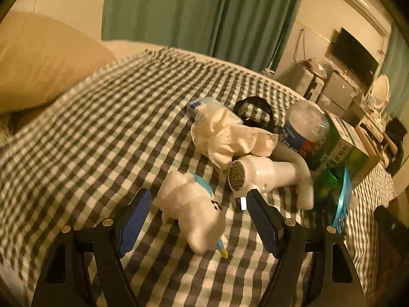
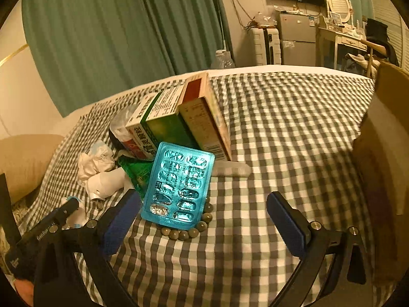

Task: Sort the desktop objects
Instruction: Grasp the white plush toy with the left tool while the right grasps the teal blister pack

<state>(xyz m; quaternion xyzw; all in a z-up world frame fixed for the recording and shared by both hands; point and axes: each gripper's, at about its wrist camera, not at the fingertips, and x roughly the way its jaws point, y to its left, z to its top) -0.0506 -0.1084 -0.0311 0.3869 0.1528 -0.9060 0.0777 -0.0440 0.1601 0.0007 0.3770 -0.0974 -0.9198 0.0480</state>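
Both grippers are spread wide and holding nothing, hovering low over the checkered bench. Left gripper (image 1: 196, 212) straddles the white plush toy (image 1: 194, 212) lying between its jaws, so my guess is it's lined up to grab that. Right gripper (image 2: 203, 220) faces the blue blister pack (image 2: 179, 186), propped against the boxes (image 2: 179, 117) atop a bead bracelet (image 2: 190, 232).

Partly hidden under the blue blister pack (image 2: 179, 186): a bead bracelet (image 2: 190, 231) and a green bottle (image 2: 136, 172). Smeared by motion blur: a pale cylinder (image 2: 231, 170) beside the boxes. Cut off at the frame's right edge: a brown cardboard box (image 2: 383, 153). Box print unreadable.
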